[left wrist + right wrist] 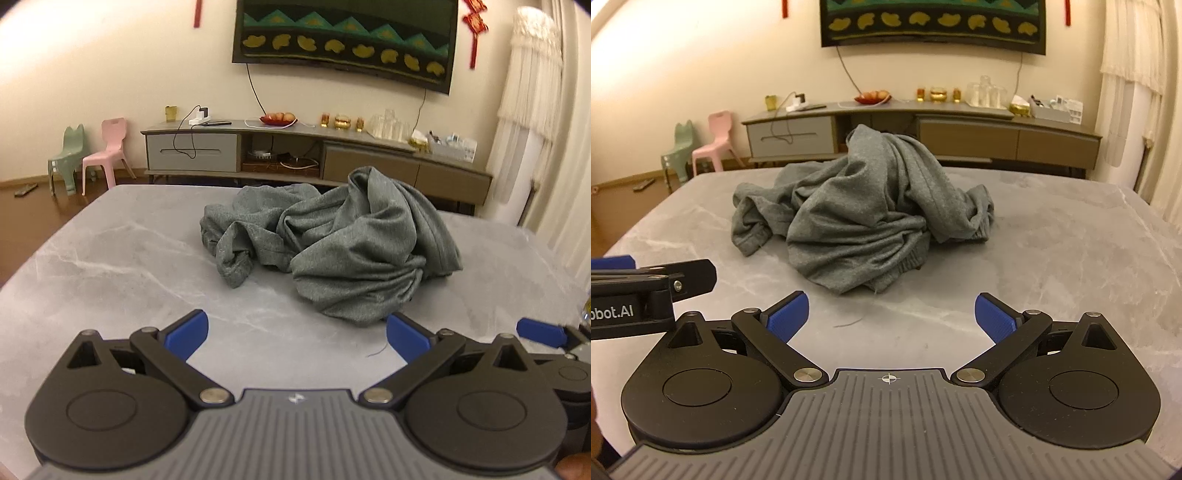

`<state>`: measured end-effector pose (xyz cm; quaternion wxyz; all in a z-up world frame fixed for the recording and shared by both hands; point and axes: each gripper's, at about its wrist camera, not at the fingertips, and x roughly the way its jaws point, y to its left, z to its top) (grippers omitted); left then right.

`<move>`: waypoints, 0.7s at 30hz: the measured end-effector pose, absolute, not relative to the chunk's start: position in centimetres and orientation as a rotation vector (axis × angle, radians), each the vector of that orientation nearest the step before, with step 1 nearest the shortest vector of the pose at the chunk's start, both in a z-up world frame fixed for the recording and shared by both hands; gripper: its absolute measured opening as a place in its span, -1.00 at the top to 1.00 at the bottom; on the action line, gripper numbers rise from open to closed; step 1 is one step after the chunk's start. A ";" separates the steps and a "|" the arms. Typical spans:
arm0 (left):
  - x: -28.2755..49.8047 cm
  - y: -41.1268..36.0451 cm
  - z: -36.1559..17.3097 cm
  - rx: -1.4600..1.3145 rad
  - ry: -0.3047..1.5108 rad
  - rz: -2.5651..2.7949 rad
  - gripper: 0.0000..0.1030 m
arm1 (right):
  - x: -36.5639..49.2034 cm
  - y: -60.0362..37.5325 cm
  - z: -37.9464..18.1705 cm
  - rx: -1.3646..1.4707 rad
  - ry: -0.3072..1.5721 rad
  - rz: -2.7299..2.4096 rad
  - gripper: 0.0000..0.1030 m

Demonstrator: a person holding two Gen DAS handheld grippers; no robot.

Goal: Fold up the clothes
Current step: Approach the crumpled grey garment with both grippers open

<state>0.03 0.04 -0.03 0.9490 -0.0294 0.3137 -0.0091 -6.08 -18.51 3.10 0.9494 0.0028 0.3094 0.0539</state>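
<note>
A grey garment (332,240) lies crumpled in a heap on the grey marble table (110,266). It also shows in the right wrist view (860,210), piled high in the middle. My left gripper (297,338) is open and empty, a short way in front of the heap's near edge. My right gripper (892,317) is open and empty, also just short of the heap. The right gripper's blue tip shows at the right edge of the left wrist view (541,332). The left gripper's body shows at the left of the right wrist view (646,288).
Behind the table stands a long low TV cabinet (317,155) with cups and a fruit dish, under a wall screen (343,40). Two small plastic chairs (107,155) stand at the far left on the wood floor. White curtains (532,110) hang at the right.
</note>
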 end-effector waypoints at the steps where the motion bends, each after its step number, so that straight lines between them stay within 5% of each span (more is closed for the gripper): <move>1: 0.1 0.1 -0.1 -0.059 0.641 -0.016 -1.00 | -6.1 -18.5 3.1 0.001 0.625 0.109 -0.82; 11: 0.4 0.6 -0.5 -0.048 0.670 0.008 -0.97 | -6.0 -18.7 2.9 -0.028 0.608 0.095 -0.74; 13: 0.6 0.7 -0.5 -0.048 0.681 0.008 -0.59 | -5.7 -18.8 2.8 -0.029 0.620 0.098 -0.62; 15: 0.6 0.6 -0.5 -0.050 0.691 0.001 -0.15 | -5.5 -19.0 2.7 -0.028 0.632 0.102 -0.22; 17: 0.5 0.5 -0.5 -0.046 0.698 -0.001 0.31 | -5.4 -19.3 2.6 -0.014 0.652 0.112 0.65; 18: 0.5 0.5 -0.6 -0.051 0.703 -0.006 0.60 | -5.4 -19.3 2.6 -0.016 0.655 0.105 0.83; 19: 0.5 0.6 -0.6 -0.058 0.709 -0.012 0.91 | -5.4 -19.3 2.5 -0.017 0.658 0.099 1.00; 21: 0.5 0.6 -0.7 -0.061 0.708 -0.024 0.99 | -5.4 -19.4 2.5 -0.022 0.657 0.092 1.00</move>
